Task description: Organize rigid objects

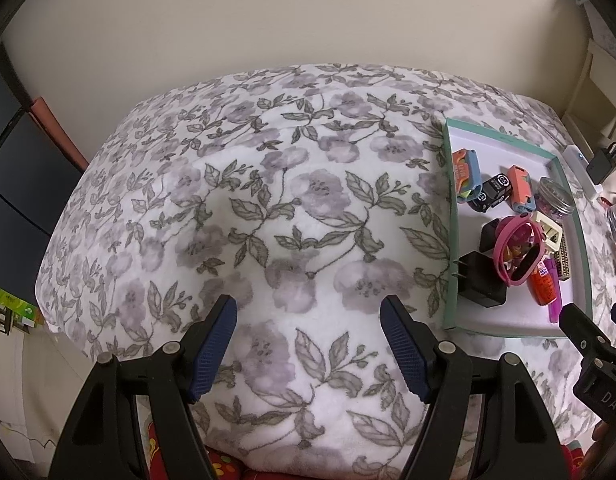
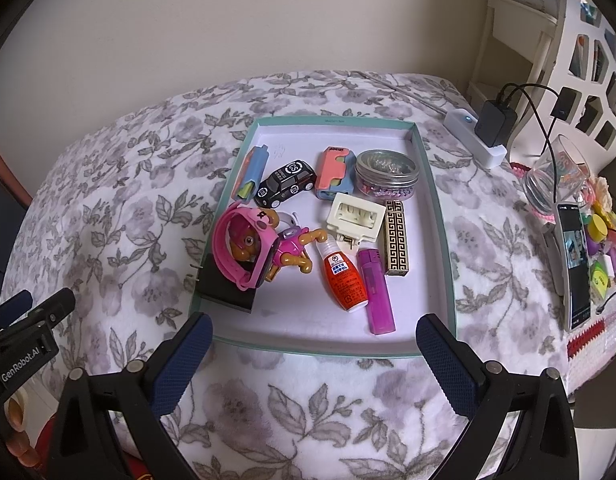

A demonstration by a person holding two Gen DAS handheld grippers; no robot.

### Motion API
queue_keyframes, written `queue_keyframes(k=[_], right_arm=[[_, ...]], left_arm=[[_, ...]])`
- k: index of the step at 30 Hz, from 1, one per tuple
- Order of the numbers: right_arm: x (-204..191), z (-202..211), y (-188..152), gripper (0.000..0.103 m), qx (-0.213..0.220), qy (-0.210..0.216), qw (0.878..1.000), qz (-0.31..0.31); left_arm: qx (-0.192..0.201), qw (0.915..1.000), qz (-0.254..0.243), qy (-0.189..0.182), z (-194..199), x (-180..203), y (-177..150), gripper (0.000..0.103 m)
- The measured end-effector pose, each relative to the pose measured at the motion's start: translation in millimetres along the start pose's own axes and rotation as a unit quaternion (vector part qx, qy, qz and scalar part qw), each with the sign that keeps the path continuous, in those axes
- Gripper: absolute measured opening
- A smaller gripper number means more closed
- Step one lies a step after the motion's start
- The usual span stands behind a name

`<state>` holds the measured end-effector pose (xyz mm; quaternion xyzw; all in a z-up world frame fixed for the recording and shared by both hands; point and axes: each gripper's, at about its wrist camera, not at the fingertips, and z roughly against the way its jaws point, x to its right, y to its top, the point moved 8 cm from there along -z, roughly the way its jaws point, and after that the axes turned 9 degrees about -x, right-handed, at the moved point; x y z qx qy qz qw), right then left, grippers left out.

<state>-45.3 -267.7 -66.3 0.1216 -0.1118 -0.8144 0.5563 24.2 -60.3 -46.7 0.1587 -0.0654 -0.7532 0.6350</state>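
Setting: a bed covered by a white blanket printed with grey and lilac flowers [image 1: 268, 208], against a plain cream wall.
Container: a shallow rectangular cardboard box lid with a teal rim and white floor [image 2: 435, 216] lies flat on the blanket.
Contents, far end: a black toy car with white round emblems [image 2: 286, 184], a salmon and blue plastic case [image 2: 335, 176], a second orange and blue case [image 2: 254, 172], and a round metal-lidded jar of pinkish bits [image 2: 387, 174].
Contents, middle: a cream plastic clip [image 2: 357, 218], a gold and black patterned stick [image 2: 396, 240], a pink watch band looped round a small pink toy figure [image 2: 244, 248], and a black plug adapter [image 2: 226, 284] touching the left rim.
Contents, near end: an orange glue bottle with a white cap [image 2: 341, 276] just beside a purple lighter [image 2: 375, 292].
Left claw [image 1: 308, 344]: fingers apart, holding nothing, above bare blanket to the left of the box.
Right claw [image 2: 313, 356]: fingers apart, holding nothing, at the near rim of the box.
Beside the bed: a white power strip [image 2: 473, 136], a glass jar [image 2: 555, 176] and an upright phone [image 2: 575, 264].
Progress: all the small hard items lie inside the box in a loose jumble, none on the blanket. This fits gathering finished, or items waiting to be sorted out.
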Motion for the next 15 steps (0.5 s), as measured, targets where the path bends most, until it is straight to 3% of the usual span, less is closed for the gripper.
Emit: queue_keyframes(k=[15], right_arm=[[-0.2, -2.1, 1.4, 0.103, -0.001, 0.000, 1.000, 0.001]], left_arm=[[0.008, 0.9999, 0.002, -0.009, 4.4, 2.7, 2.1, 0.075]])
